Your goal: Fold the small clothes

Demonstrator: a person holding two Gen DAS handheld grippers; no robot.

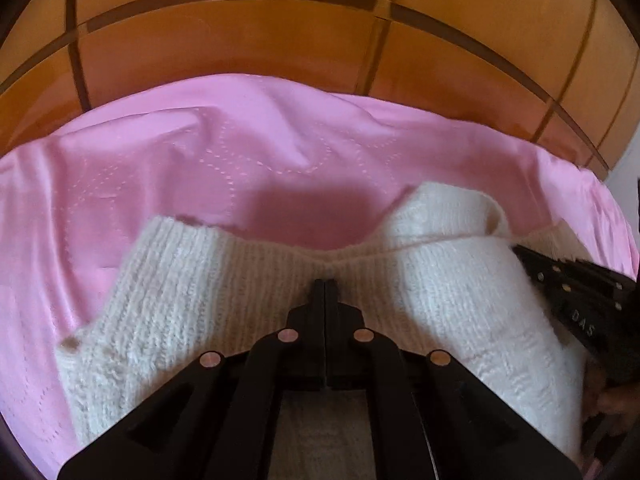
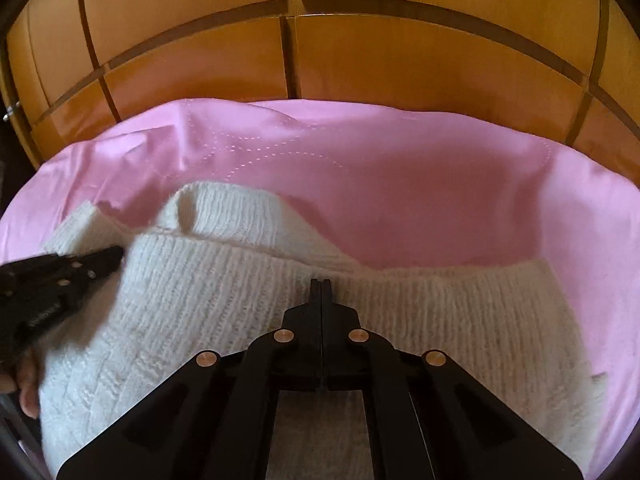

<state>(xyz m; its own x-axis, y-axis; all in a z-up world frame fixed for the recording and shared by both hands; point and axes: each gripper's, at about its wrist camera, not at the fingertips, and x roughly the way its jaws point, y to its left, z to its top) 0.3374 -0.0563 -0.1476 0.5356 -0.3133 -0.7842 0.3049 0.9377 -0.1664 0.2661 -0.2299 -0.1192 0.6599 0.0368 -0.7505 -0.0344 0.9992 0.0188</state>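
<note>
Cream ribbed knit garment (image 1: pixel 224 304) spread on pink quilted bedspread (image 1: pixel 200 152), crumpled, dotted stitch lines visible. Orange-brown wood panelling (image 1: pixel 240 40) with darker strips behind the bed.

Left wrist view: left gripper (image 1: pixel 325 285) with fingers pressed together, tips at the knit's far ribbed edge where fabric bunches toward them; cloth between the tips not visible, so pinch unconfirmed. Ribbed cuff-like end (image 1: pixel 172 236) lying to the left of the tips. Folded, rounded portion of knit (image 1: pixel 452 216) raised to the right. Right gripper (image 1: pixel 520 254) entering at right edge, tips against the knit's right side.

Right wrist view: right gripper (image 2: pixel 321 285) fingers likewise pressed together, tips on the ribbed edge (image 2: pixel 460 280) of the knit; pinch not confirmable. Rounded fold with an open tubular end (image 2: pixel 188 204) up and left. Left gripper (image 2: pixel 118 254) at left edge, tips touching the knit. Part of a hand (image 2: pixel 24 388) visible at lower left beside the cloth.

Both grippers near each other, over the same garment.
</note>
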